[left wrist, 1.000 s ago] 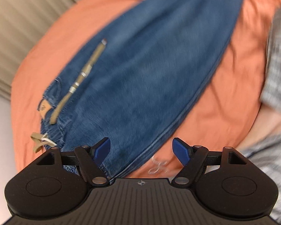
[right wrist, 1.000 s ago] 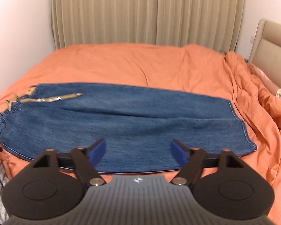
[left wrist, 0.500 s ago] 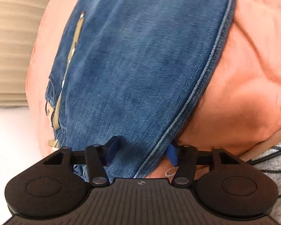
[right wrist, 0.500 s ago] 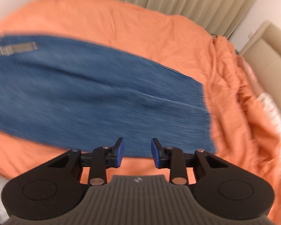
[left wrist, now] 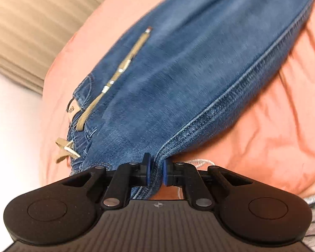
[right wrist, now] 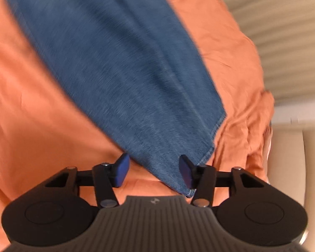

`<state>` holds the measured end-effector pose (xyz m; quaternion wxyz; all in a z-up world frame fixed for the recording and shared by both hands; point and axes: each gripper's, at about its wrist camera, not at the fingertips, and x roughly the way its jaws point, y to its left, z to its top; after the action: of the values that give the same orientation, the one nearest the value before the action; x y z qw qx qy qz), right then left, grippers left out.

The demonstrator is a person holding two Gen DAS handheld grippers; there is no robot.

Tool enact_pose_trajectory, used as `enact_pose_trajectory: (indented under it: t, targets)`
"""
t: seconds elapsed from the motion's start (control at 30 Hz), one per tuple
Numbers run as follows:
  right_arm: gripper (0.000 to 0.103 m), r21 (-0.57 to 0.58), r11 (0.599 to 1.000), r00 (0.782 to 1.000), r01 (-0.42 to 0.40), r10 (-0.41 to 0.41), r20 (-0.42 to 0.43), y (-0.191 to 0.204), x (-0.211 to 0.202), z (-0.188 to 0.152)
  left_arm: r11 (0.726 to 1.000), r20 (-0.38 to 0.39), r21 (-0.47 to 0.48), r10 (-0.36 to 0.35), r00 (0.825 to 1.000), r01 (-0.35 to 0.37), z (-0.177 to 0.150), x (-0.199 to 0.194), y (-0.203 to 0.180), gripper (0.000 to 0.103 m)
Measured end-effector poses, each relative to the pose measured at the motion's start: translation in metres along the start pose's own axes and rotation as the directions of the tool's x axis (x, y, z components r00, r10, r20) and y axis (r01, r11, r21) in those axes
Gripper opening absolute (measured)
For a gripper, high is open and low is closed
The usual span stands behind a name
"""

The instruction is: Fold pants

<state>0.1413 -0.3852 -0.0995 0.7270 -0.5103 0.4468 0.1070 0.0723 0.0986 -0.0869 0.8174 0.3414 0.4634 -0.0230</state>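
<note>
My left gripper (left wrist: 155, 171) has just closed, pinching the jeans (left wrist: 178, 73) at the waist; only its view shows the belt (left wrist: 115, 77); my right gripper (right wrist: 154, 171), just widening, straddles the hem corner unclamped near the bed (right wrist: 42, 115) edge.

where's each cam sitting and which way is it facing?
Left wrist: on the left gripper, angled down at the jeans waist end; jaws just closed, pinching the denim edge.
Right wrist: on the right gripper, angled down at the hem corner; jaws apart, just reopening.
Shared: the jeans on the orange bedspread, curtain.
</note>
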Motion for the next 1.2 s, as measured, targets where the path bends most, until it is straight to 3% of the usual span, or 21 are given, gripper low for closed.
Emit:
enact_pose_trajectory:
  t: [0.17, 0.3, 0.43, 0.47, 0.57, 0.6, 0.8, 0.97, 1.1, 1.2]
  targets:
    - [0.048, -0.075, 0.997, 1.000, -0.004, 0.004, -0.006, 0.010, 0.017, -0.010, 0.999, 0.007, -0.045, 0.011, 1.000, -0.010, 0.002, -0.016, -0.011, 0.011]
    - [0.048, -0.164, 0.986, 0.999, 0.033, -0.032, 0.008, 0.024, 0.031, -0.018, 0.997, -0.002, -0.074, 0.011, 1.000, -0.011, 0.010, -0.001, -0.011, 0.011]
    - [0.046, -0.178, 0.981, 0.996, 0.082, -0.077, 0.036, 0.031, 0.045, -0.019, 0.994, -0.014, -0.106, 0.005, 1.000, -0.007, 0.011, 0.000, -0.006, 0.011]
    - [0.041, -0.174, 0.980, 0.995, 0.097, -0.091, 0.042, 0.031, 0.050, -0.018, 0.994, -0.017, -0.110, 0.009, 1.000, -0.011, 0.011, 0.000, -0.006, 0.011]
    - [0.010, -0.170, 0.978, 0.992, 0.123, -0.114, 0.062, 0.030, 0.061, -0.016, 0.992, -0.021, -0.119, 0.028, 0.999, -0.031, 0.013, 0.002, -0.008, 0.011]
    - [0.005, -0.164, 0.977, 0.990, 0.137, -0.127, 0.066, 0.030, 0.063, -0.015, 0.991, -0.019, -0.132, 0.034, 0.999, -0.036, 0.013, 0.001, -0.007, 0.011]
    - [0.000, -0.018, 0.982, 0.980, 0.189, -0.187, 0.060, 0.014, 0.052, -0.011, 0.974, 0.067, -0.216, 0.086, 0.994, -0.070, 0.012, -0.017, 0.001, 0.007]
    - [0.000, 0.127, 0.958, 0.960, 0.259, -0.270, 0.079, -0.015, 0.025, 0.002, 0.949, 0.164, -0.304, 0.143, 0.976, -0.088, 0.017, -0.038, 0.024, 0.006]
    - [0.000, 0.199, 0.935, 0.947, 0.292, -0.312, 0.074, -0.049, 0.010, 0.018, 0.944, 0.223, -0.312, 0.180, 0.958, -0.105, 0.040, -0.048, 0.049, 0.006]
    - [0.000, 0.235, 0.918, 0.937, 0.320, -0.343, 0.062, -0.080, 0.008, 0.037, 0.937, 0.234, -0.335, 0.185, 0.954, -0.100, 0.066, -0.042, 0.076, 0.006]
